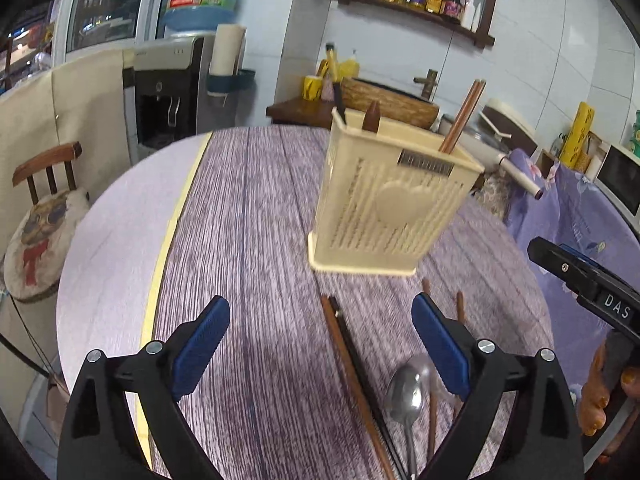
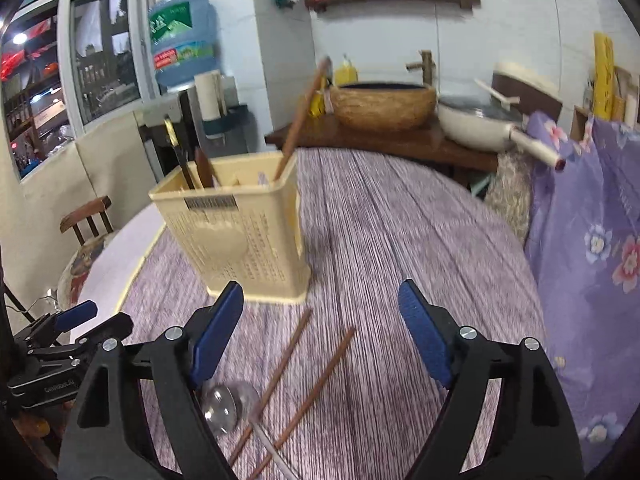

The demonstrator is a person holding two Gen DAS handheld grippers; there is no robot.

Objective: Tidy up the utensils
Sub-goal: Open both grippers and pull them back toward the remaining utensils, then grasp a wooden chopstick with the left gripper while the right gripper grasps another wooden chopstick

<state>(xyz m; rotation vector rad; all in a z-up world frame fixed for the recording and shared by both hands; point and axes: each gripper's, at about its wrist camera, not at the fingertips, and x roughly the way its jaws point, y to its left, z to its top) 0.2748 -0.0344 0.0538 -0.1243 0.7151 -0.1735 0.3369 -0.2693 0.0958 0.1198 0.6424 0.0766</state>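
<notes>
Our left gripper [image 1: 320, 344] fingers spread wide, holding nothing, above chopsticks [image 1: 352, 376] and a spoon [image 1: 406, 396]. Our right gripper [image 2: 320, 332] fingers also gape empty over the surface [image 2: 380, 220].

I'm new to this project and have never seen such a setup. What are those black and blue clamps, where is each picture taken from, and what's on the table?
Each clamp is a hand-held two-finger gripper with a camera looking forward along its fingers. One picture comes from the left gripper, the other from the right gripper. Both are open and hold nothing. On the purple table stands a cream utensil holder with chopsticks already in it. In front of it lie loose chopsticks and a metal spoon, still to be sorted. In the left picture, the person's hand holds the other gripper at the right edge.
</notes>
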